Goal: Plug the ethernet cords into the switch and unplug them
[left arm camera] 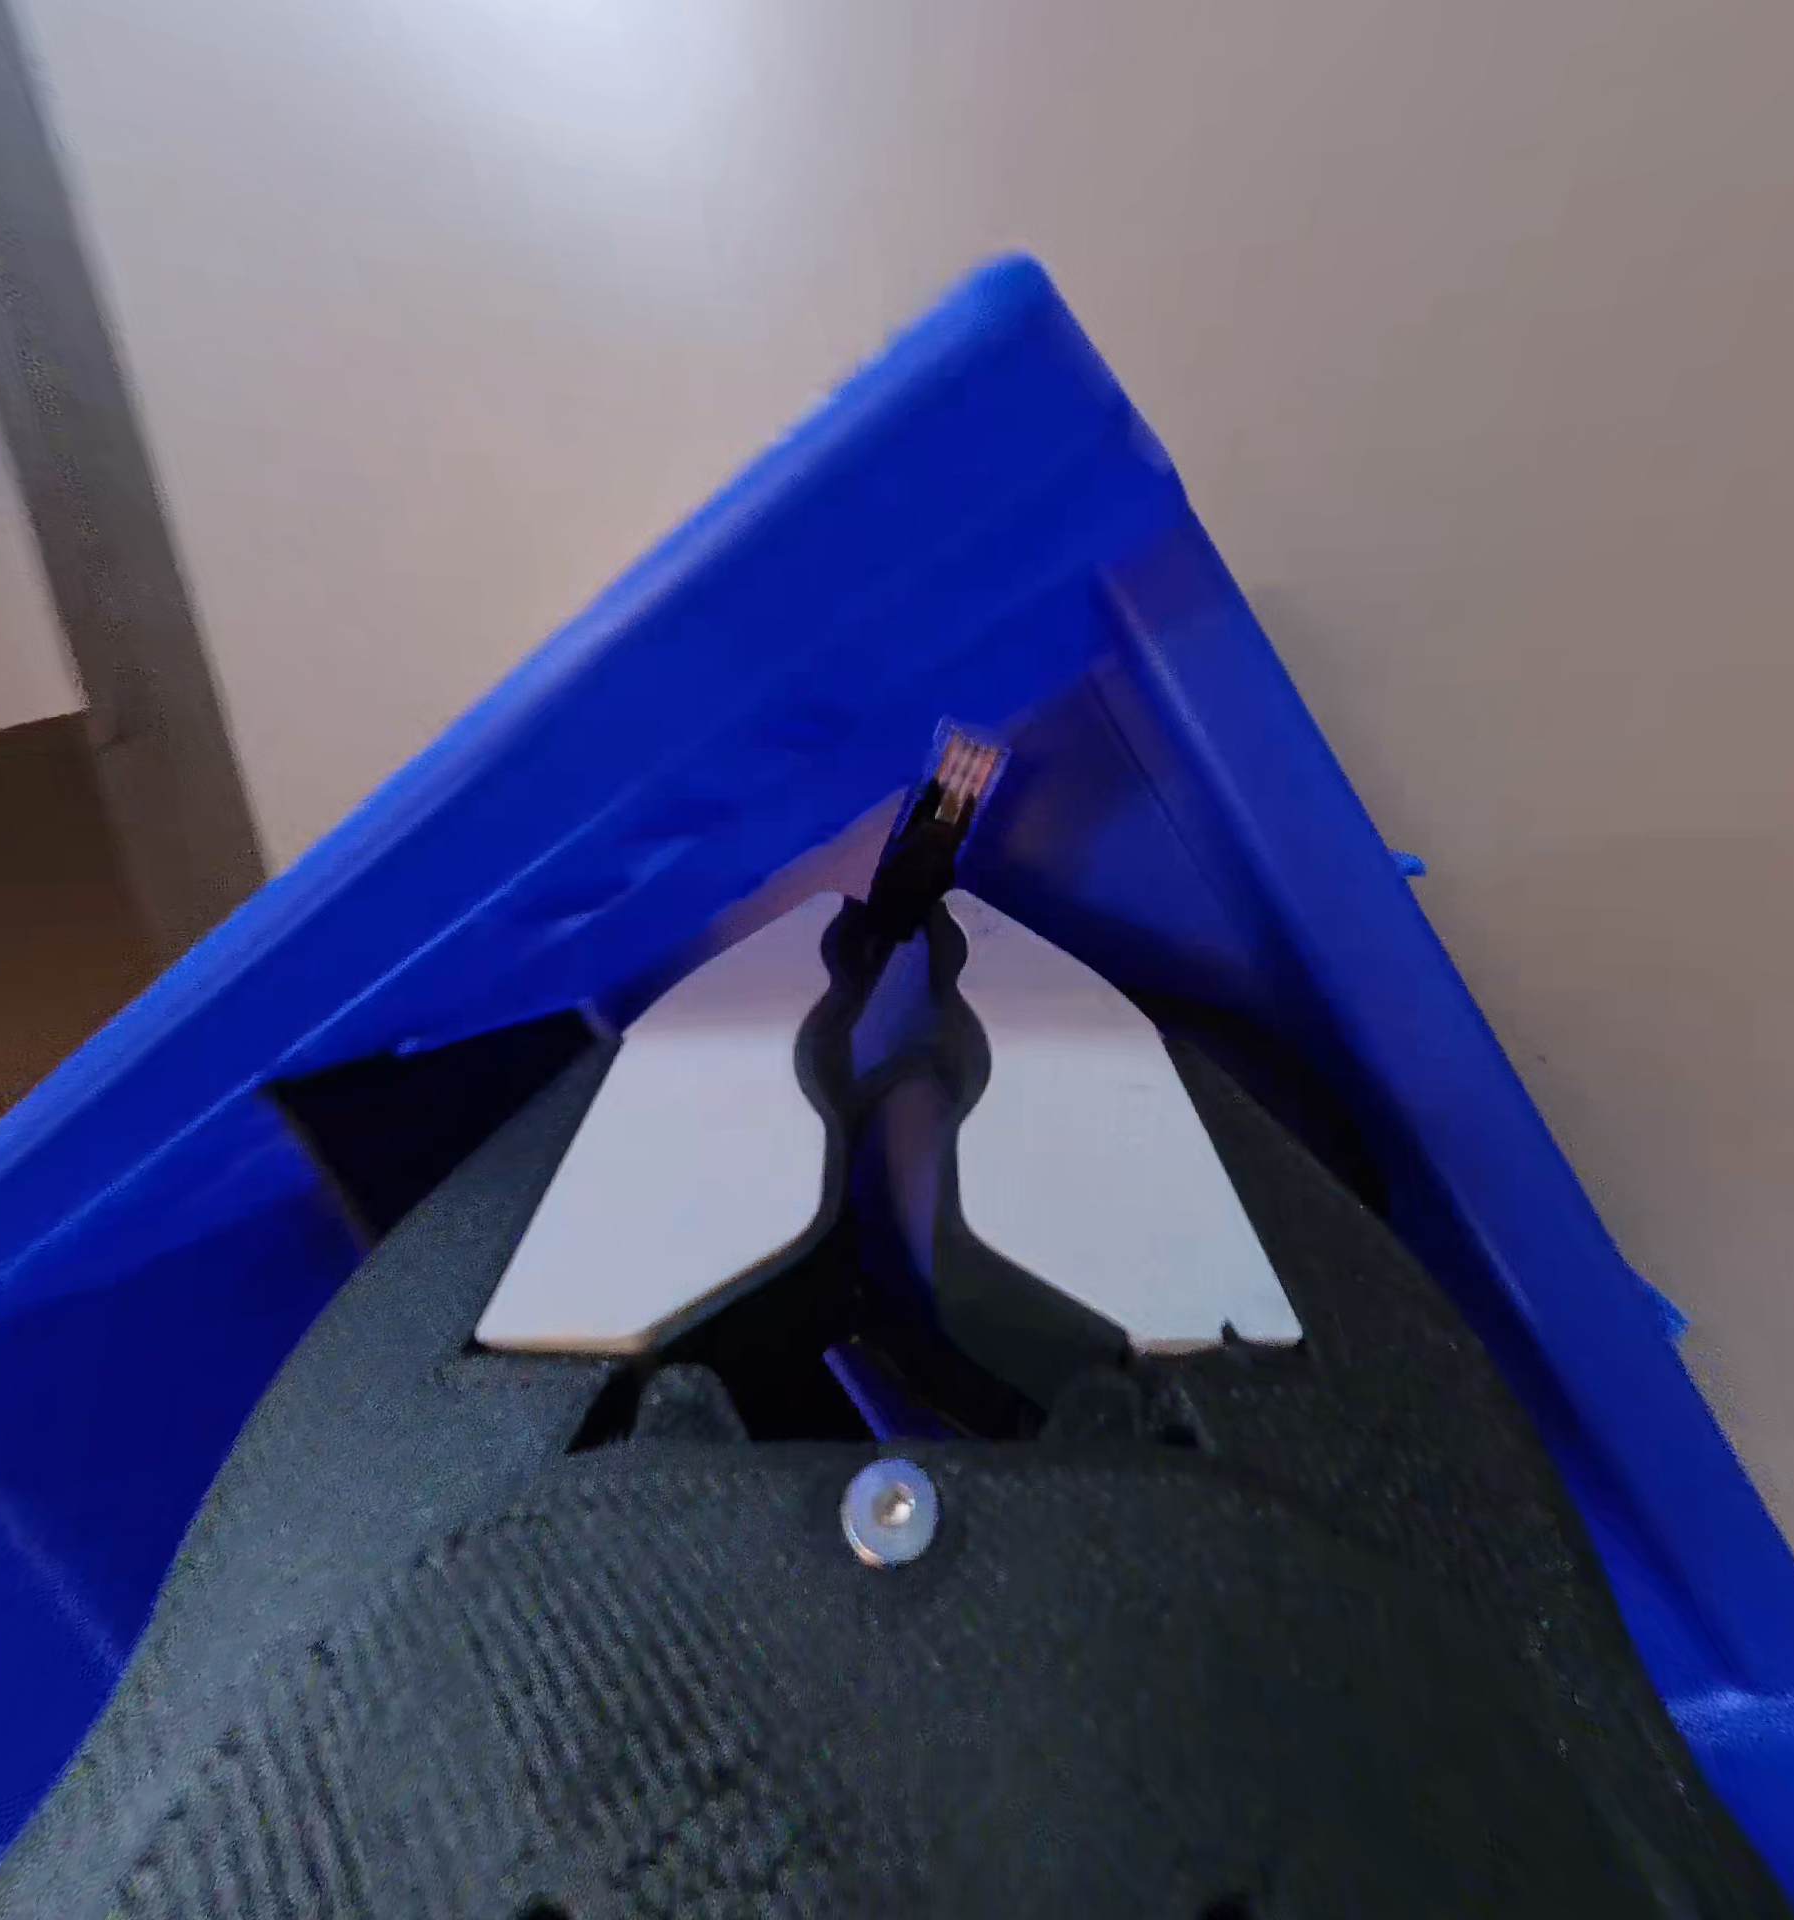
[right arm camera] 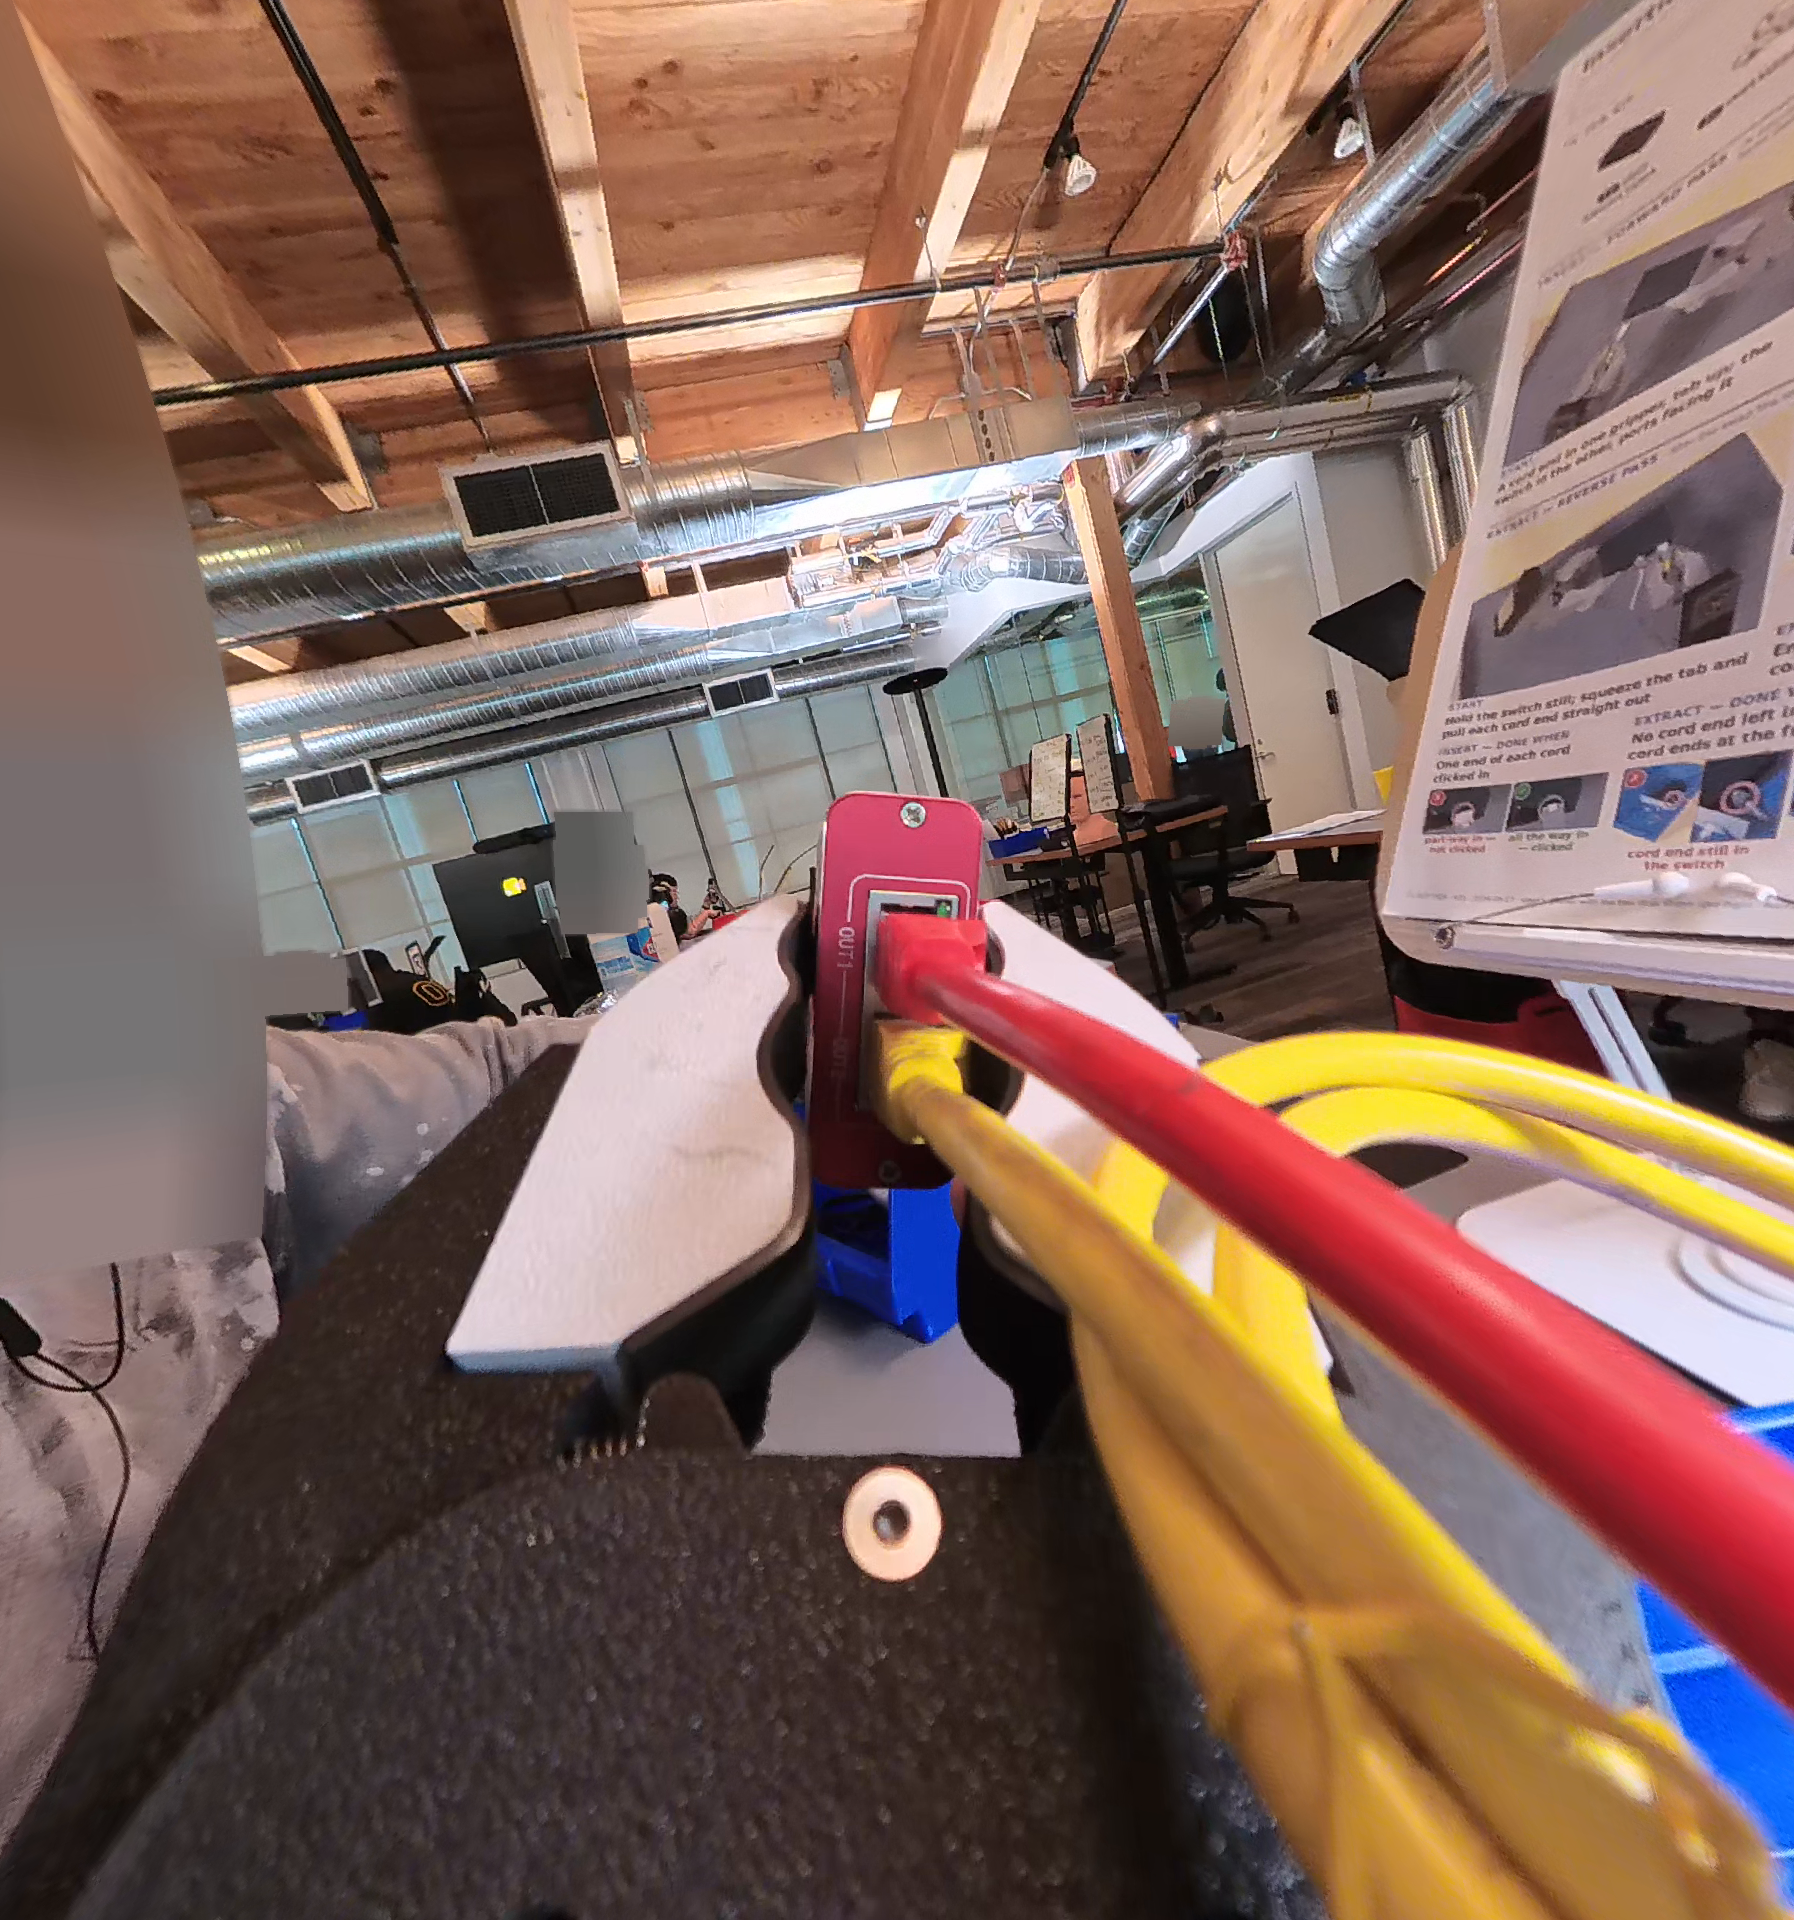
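Red switch (right arm camera: 898, 997) sits upright, pinched in my right gripper (right arm camera: 898, 1049), red cord (right arm camera: 1236, 1174) and yellow cord (right arm camera: 934, 1101) both plugged in. My left gripper (left arm camera: 898, 935) is closed on a black cord's plug (left arm camera: 950, 805), over the blue bin (left arm camera: 612, 831).

A timber ceiling (right arm camera: 727, 135) of beams and planks runs overhead, with silver ducts (right arm camera: 560, 520) and a white vent (right arm camera: 534, 497) slung beneath it. Tall windows (right arm camera: 664, 790) line the far wall — pale, greenish daylight comes through. A wooden post (right arm camera: 1116, 613) stands near desks (right arm camera: 1080, 847) and black office chairs (right arm camera: 1231, 868) on a dark floor (right arm camera: 1277, 966). In the left wrist view, only a plain off-white surface (left arm camera: 457, 312) shows — blurred.
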`<move>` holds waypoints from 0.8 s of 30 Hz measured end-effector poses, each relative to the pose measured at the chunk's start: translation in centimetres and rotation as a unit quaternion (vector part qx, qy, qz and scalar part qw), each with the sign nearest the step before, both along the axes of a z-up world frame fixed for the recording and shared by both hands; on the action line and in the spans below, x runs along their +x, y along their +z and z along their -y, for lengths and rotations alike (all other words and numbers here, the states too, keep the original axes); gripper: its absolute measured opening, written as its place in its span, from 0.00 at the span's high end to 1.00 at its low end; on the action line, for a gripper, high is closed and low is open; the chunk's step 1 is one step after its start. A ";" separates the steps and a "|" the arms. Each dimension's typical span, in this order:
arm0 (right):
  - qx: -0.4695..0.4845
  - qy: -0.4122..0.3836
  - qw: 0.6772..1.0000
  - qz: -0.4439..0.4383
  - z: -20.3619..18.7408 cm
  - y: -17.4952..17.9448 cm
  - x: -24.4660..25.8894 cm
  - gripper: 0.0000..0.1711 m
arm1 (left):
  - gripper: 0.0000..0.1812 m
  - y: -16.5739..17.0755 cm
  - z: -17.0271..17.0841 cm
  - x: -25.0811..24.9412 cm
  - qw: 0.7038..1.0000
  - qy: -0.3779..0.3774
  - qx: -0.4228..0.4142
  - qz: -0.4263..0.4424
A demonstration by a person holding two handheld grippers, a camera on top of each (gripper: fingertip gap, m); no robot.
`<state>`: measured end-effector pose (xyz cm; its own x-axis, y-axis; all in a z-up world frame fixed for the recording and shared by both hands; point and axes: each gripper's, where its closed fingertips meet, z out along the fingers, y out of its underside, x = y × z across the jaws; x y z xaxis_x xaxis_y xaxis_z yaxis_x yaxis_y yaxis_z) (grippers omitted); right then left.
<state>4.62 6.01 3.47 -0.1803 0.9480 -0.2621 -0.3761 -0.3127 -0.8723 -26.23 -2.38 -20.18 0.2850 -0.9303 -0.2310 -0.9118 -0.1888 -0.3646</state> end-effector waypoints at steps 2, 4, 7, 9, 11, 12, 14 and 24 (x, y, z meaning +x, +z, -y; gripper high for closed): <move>0.013 -0.003 1.000 0.001 0.3 0.4 0.2 0.84 | 0.93 2.9 -0.3 -0.5 0.999 0.025 0.027 0.035; 0.026 -0.007 1.000 0.002 0.6 0.9 0.4 0.84 | 0.93 6.4 -0.5 -0.8 0.994 0.049 0.064 0.076; 0.043 -0.008 0.999 -0.001 1.3 1.8 0.7 0.84 | 0.93 12.2 -0.5 -0.9 0.977 0.076 0.125 0.153; 0.053 -0.007 0.999 -0.006 1.8 2.4 1.0 0.84 | 0.94 15.8 -0.1 -0.6 0.962 0.086 0.165 0.202; 0.062 -0.003 0.998 -0.013 2.5 3.2 1.2 0.84 | 0.94 18.7 0.4 0.1 0.944 0.090 0.202 0.243; 0.067 0.000 0.998 -0.016 3.0 3.5 1.3 0.84 | 0.94 19.9 0.8 0.5 0.935 0.091 0.219 0.264; 0.081 0.006 0.997 -0.019 3.8 4.2 1.6 0.84 | 0.94 22.4 1.7 1.8 0.912 0.087 0.244 0.317; 0.230 0.107 0.966 0.043 10.2 3.1 1.9 0.84 | 0.94 23.2 8.2 18.8 0.793 -0.062 0.038 0.605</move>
